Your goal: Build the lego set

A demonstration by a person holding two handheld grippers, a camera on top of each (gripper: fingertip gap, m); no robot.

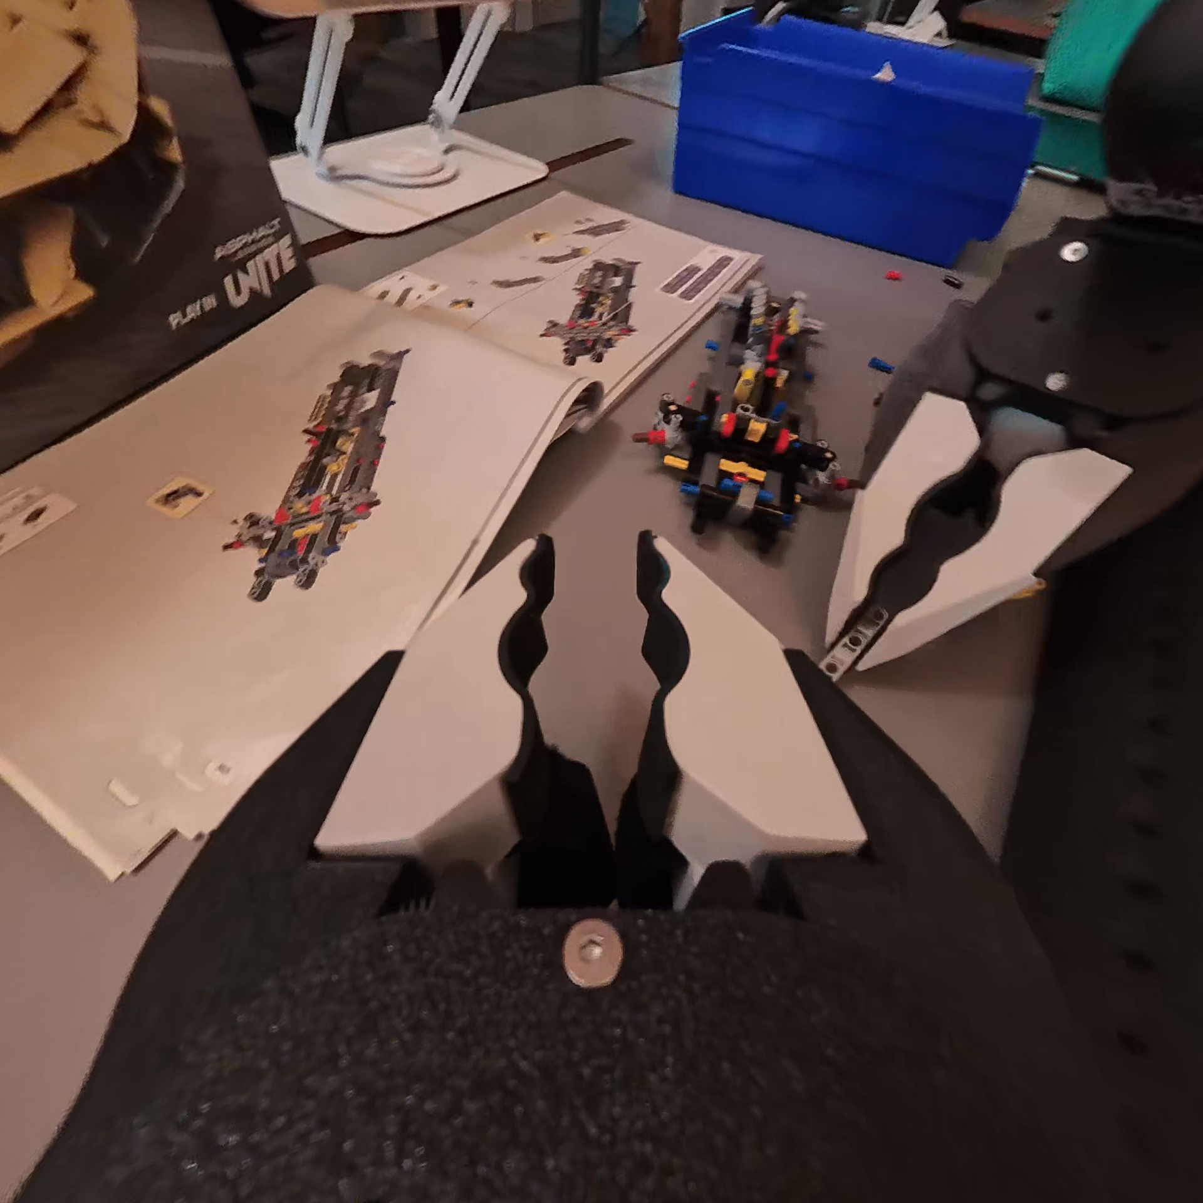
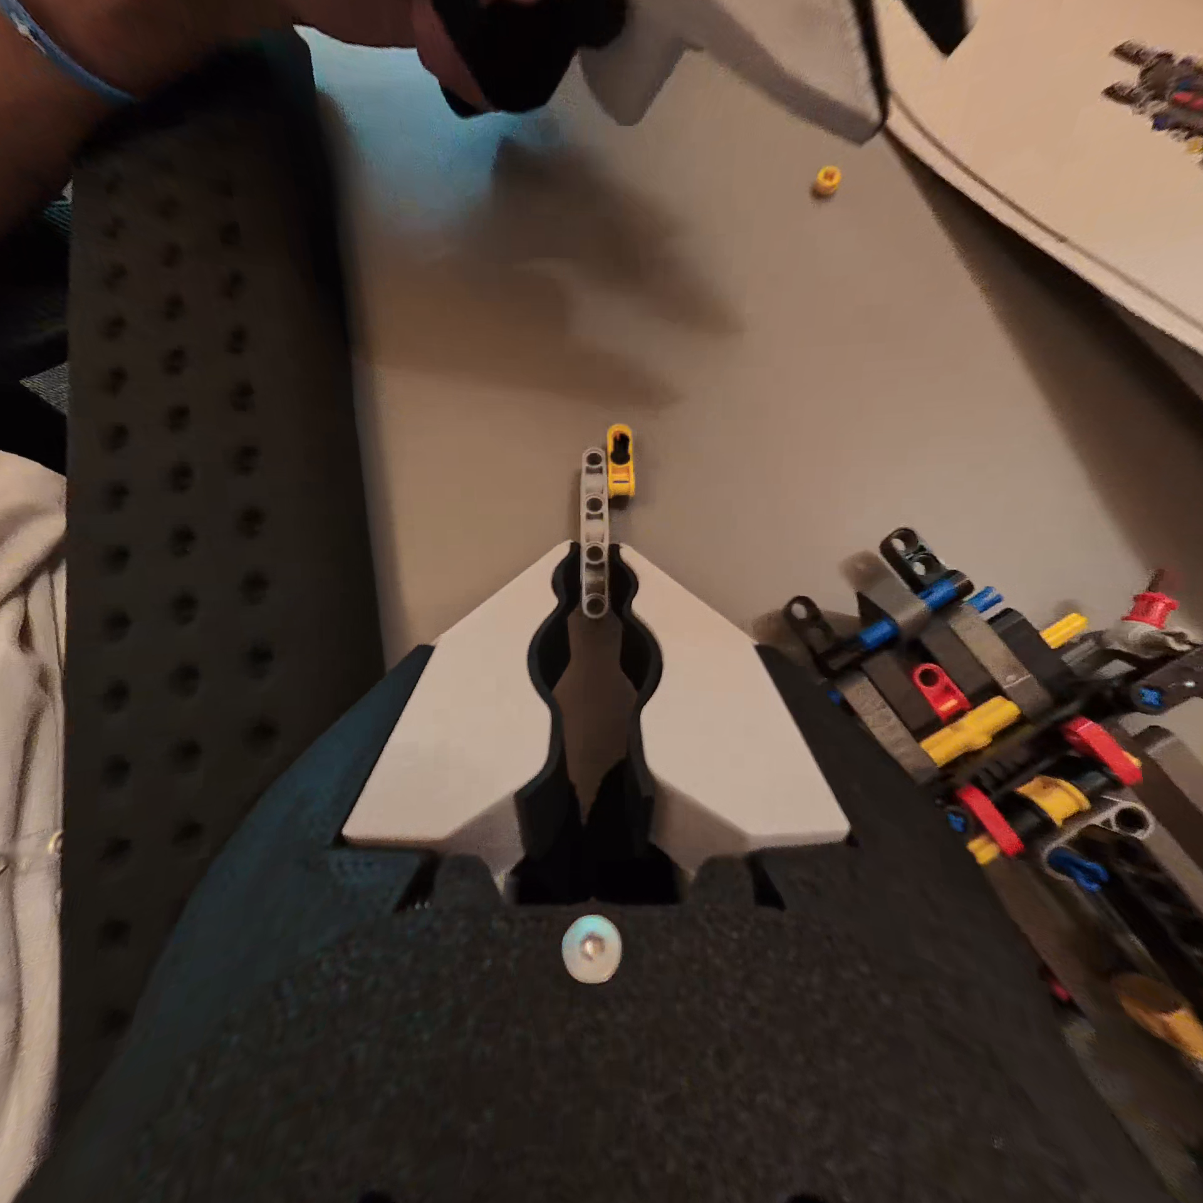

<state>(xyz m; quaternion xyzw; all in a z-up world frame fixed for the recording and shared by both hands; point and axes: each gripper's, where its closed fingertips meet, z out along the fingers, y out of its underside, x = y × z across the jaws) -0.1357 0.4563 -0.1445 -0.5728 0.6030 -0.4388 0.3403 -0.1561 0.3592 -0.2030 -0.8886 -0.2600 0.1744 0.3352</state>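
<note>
On the grey table [image 1: 879, 748], the open paper instruction booklet [image 1: 195, 651] is spread at the left, with the partly built multicoloured lego chassis [image 1: 748, 416] just beside its right edge. Behind the booklet, the dark cardboard set box [image 1: 150, 215] is stood at the left, the white metal stand [image 1: 416, 176] in the middle, and the blue plastic bin [image 1: 840, 150] at the right, behind the chassis. Near the chassis, a grey holed beam [image 2: 594, 521] is found with a small yellow connector [image 2: 622, 463] touching its far end.

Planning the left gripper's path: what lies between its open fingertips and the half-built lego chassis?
Only bare grey table between the left gripper and the chassis, in the left wrist view.
</note>
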